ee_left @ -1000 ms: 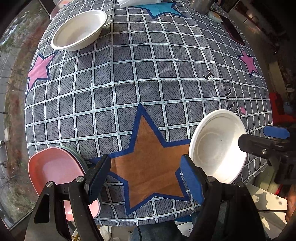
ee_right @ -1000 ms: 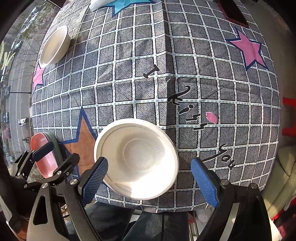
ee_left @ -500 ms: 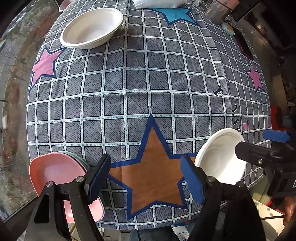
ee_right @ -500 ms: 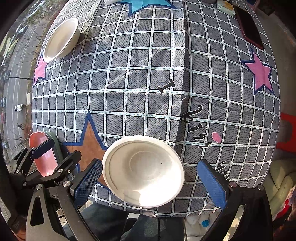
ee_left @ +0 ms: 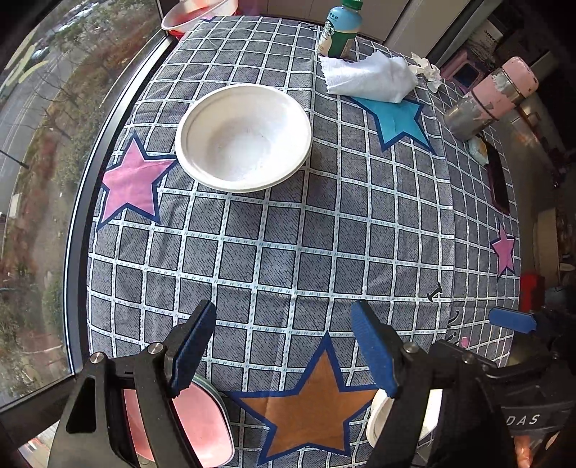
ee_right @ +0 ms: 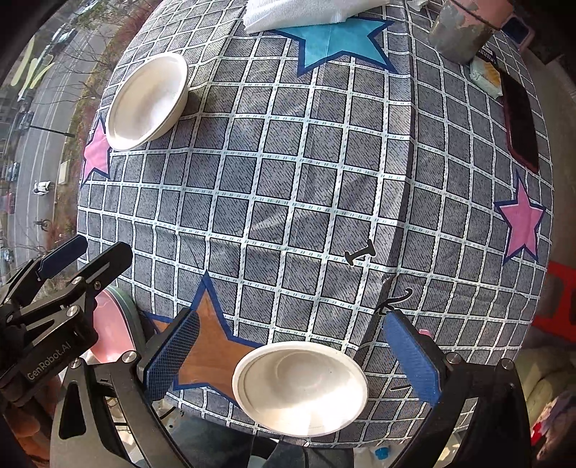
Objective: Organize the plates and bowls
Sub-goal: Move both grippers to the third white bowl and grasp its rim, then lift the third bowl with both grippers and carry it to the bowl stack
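A white bowl sits at the table's far left; it also shows in the right wrist view. A second white bowl lies at the near edge, between and below my right gripper's fingers; its rim shows in the left wrist view. A pink plate on a greenish one sits at the near left corner, also in the right wrist view. My left gripper is open and empty above the cloth. My right gripper is open and empty.
A white folded cloth, a green-capped bottle, a pink and metal flask, a dark phone and a small packet lie at the far side. A pink bowl sits beyond the table's far left corner.
Both grippers have tilted up and drawn back toward the near edge, so the far white bowl and the far items come into view. The near bowl and pink plate have not moved.
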`<state>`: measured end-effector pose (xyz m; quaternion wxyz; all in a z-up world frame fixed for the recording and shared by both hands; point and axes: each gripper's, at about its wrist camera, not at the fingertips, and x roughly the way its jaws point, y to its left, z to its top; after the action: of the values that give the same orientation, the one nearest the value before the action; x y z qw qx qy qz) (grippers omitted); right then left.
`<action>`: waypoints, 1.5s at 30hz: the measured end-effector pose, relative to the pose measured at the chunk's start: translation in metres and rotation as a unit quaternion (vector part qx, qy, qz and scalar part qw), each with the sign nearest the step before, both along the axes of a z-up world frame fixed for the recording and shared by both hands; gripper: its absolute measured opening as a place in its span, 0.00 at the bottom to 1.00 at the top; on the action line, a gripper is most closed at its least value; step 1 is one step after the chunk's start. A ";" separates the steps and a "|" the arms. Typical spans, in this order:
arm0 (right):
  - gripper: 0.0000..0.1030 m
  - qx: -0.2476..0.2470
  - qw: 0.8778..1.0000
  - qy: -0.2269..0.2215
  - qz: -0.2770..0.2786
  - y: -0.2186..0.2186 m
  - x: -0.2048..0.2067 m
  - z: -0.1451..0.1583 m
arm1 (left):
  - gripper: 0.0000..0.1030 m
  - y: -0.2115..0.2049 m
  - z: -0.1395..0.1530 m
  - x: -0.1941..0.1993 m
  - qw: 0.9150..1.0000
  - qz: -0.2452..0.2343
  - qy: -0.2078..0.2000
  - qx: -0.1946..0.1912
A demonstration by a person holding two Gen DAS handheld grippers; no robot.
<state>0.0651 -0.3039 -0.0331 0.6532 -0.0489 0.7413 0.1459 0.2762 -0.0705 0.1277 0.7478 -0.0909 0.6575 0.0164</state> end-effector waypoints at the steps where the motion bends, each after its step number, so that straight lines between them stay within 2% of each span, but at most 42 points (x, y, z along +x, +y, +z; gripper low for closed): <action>1: 1.00 0.002 1.000 0.000 0.003 0.004 0.004 0.000 | 0.78 0.003 0.000 0.004 1.000 0.007 -0.003 0.002; 8: 1.00 0.003 1.000 -0.011 0.029 0.036 0.032 0.000 | 0.78 0.034 0.001 0.038 0.998 0.054 -0.021 0.015; 13: 1.00 0.000 0.999 -0.035 0.038 0.059 0.062 -0.002 | 0.78 0.067 -0.006 0.061 0.994 0.094 -0.029 0.045; 18: 1.00 0.008 0.999 -0.044 0.019 0.079 0.094 -0.014 | 0.78 0.093 -0.022 0.080 0.991 0.108 -0.018 0.072; 24: 1.00 0.004 0.999 -0.046 0.006 0.105 0.124 -0.036 | 0.78 0.108 -0.052 0.109 0.991 0.115 0.007 0.065; 27: 1.00 -0.003 0.999 -0.045 0.008 0.116 0.133 -0.050 | 0.78 0.109 -0.064 0.125 0.991 0.106 0.009 0.078; 32: 1.00 -0.004 0.999 -0.048 0.007 0.131 0.145 -0.065 | 0.78 0.103 -0.081 0.150 0.992 0.056 0.008 0.114; 34: 1.00 -0.004 0.999 -0.046 0.008 0.133 0.147 -0.069 | 0.78 0.100 -0.089 0.157 0.992 0.039 0.020 0.114; 36: 1.00 0.000 0.999 -0.048 0.014 0.136 0.149 -0.070 | 0.69 0.098 -0.097 0.162 0.995 0.029 0.029 0.096; 37: 1.00 0.002 0.999 -0.050 0.017 0.138 0.149 -0.071 | 0.58 0.097 -0.100 0.163 0.996 0.026 0.034 0.084; 39: 0.90 0.016 0.998 -0.049 0.018 0.142 0.146 -0.071 | 0.48 0.094 -0.103 0.166 0.997 0.026 0.035 0.058; 40: 0.75 0.020 0.999 -0.044 0.017 0.145 0.146 -0.071 | 0.39 0.093 -0.102 0.167 0.998 0.024 0.034 0.046; 41: 0.64 0.022 0.999 -0.037 0.012 0.145 0.146 -0.072 | 0.36 0.091 -0.102 0.168 0.998 0.020 0.035 0.040; 42: 0.61 0.028 0.999 -0.027 0.006 0.144 0.147 -0.075 | 0.36 0.088 -0.102 0.169 0.998 0.015 0.036 0.040; 44: 0.43 0.058 0.998 0.002 -0.015 0.142 0.149 -0.081 | 0.34 0.084 -0.102 0.171 0.998 0.008 0.039 0.040; 45: 0.41 0.067 0.997 0.008 -0.025 0.139 0.149 -0.083 | 0.34 0.081 -0.103 0.173 0.998 0.006 0.041 0.038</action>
<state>0.2143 -0.1650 -0.1160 0.6526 0.0140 0.7361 0.1791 0.4487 0.0108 0.0250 0.7232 -0.0654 0.6857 0.0497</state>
